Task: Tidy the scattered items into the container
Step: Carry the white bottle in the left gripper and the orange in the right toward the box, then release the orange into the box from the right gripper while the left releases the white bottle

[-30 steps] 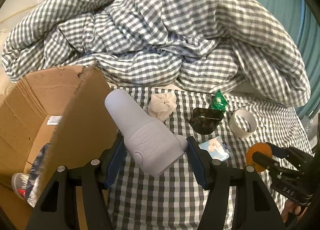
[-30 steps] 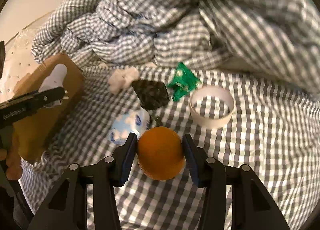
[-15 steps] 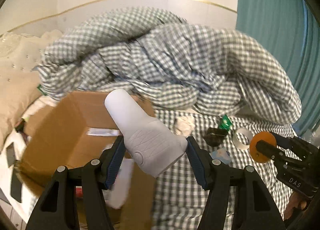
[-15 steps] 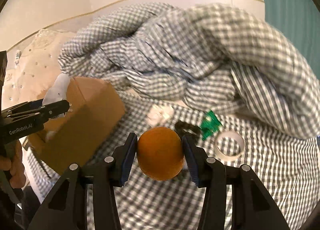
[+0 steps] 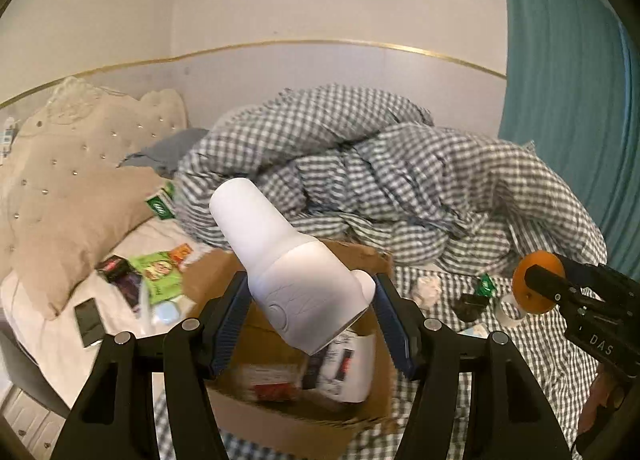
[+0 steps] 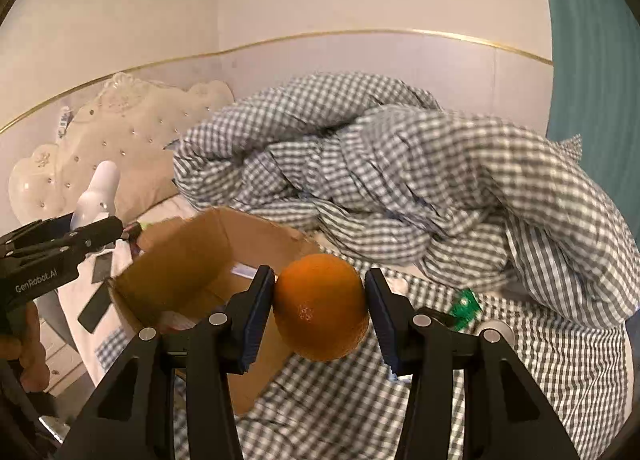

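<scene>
My left gripper (image 5: 312, 308) is shut on a white plastic bottle-shaped device (image 5: 288, 268), held tilted in the air above the open cardboard box (image 5: 296, 416). The box holds several packets and papers. My right gripper (image 6: 320, 300) is shut on an orange (image 6: 320, 306), raised to the right of the box (image 6: 192, 272). In the left wrist view the right gripper (image 5: 536, 284) with the orange (image 5: 538, 300) shows at the right edge. In the right wrist view the left gripper (image 6: 100, 228) with the white device (image 6: 98, 196) shows at the left, above the box's far side.
On the checked sheet lie a crumpled tissue (image 5: 428, 288), a dark tray (image 5: 472, 302), a green packet (image 5: 486, 284), a tape roll (image 5: 510, 306). A rumpled checked duvet (image 5: 380, 180) fills the back. A beige cushion (image 5: 68, 188), packets (image 5: 156, 272) and a black phone (image 5: 88, 320) lie left.
Both grippers have risen and swung left with their loads. The box has come under the white device, and the headboard, cushion and wall have come into view.
</scene>
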`<action>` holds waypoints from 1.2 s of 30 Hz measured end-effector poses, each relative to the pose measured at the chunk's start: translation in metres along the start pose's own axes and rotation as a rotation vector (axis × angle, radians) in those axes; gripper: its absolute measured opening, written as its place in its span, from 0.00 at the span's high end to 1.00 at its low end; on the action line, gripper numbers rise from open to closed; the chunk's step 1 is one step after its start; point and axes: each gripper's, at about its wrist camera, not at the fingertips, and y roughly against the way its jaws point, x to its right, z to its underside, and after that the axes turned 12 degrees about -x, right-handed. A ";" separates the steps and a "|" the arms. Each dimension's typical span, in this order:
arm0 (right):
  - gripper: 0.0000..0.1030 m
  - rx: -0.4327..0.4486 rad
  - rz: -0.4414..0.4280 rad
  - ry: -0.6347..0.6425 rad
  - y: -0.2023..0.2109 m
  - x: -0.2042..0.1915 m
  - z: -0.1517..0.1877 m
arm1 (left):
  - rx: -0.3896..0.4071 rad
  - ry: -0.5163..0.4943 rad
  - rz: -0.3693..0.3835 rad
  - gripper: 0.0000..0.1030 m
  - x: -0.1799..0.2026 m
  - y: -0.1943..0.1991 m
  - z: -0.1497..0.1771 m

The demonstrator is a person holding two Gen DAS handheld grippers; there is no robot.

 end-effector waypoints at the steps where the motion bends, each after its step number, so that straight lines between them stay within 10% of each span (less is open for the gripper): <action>1: 0.55 0.005 0.000 0.004 0.002 -0.006 -0.002 | 0.006 0.008 -0.004 0.39 -0.008 0.005 0.000; 26: 0.54 -0.146 -0.106 0.176 -0.129 -0.115 -0.011 | -0.038 0.071 -0.059 0.39 -0.077 -0.029 0.004; 32: 0.20 -0.056 0.014 0.173 -0.121 -0.102 -0.013 | -0.065 0.059 -0.040 0.39 -0.072 -0.048 0.008; 36: 0.20 -0.032 0.025 0.145 -0.109 -0.088 -0.017 | -0.091 0.041 -0.018 0.39 -0.059 -0.064 0.009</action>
